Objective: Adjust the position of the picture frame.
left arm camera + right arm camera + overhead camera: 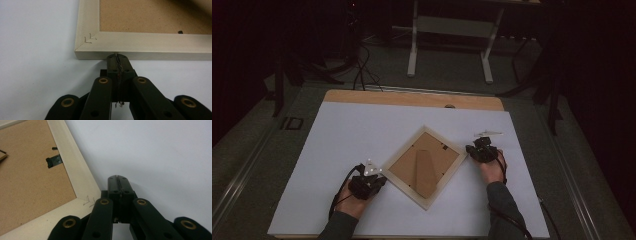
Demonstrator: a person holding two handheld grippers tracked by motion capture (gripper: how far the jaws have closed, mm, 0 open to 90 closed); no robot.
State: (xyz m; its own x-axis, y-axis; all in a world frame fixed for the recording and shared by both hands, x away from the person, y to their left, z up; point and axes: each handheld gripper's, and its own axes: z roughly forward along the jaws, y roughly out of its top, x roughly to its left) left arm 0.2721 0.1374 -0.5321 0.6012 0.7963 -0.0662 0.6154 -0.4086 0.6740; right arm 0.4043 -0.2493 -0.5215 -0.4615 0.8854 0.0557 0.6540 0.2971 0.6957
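A pale wooden picture frame [424,166] lies face down on the white board [362,130], turned like a diamond, its brown backing and stand facing up. My left gripper [371,176] is shut and empty, its tips against the frame's left corner edge; in the left gripper view the closed jaws touch the frame's outer side [140,55] near a stapled corner. My right gripper [476,148] is shut too, beside the frame's right corner. In the right gripper view its closed tips [118,178] rest over bare white board just off the frame's rail [75,175], holding nothing.
A small white object [487,133] lies on the board just beyond my right gripper. The board sits on a wooden table [412,98]. A black turn clip [53,161] holds the backing. A white stand's legs [484,65] rise on the dark floor behind the table.
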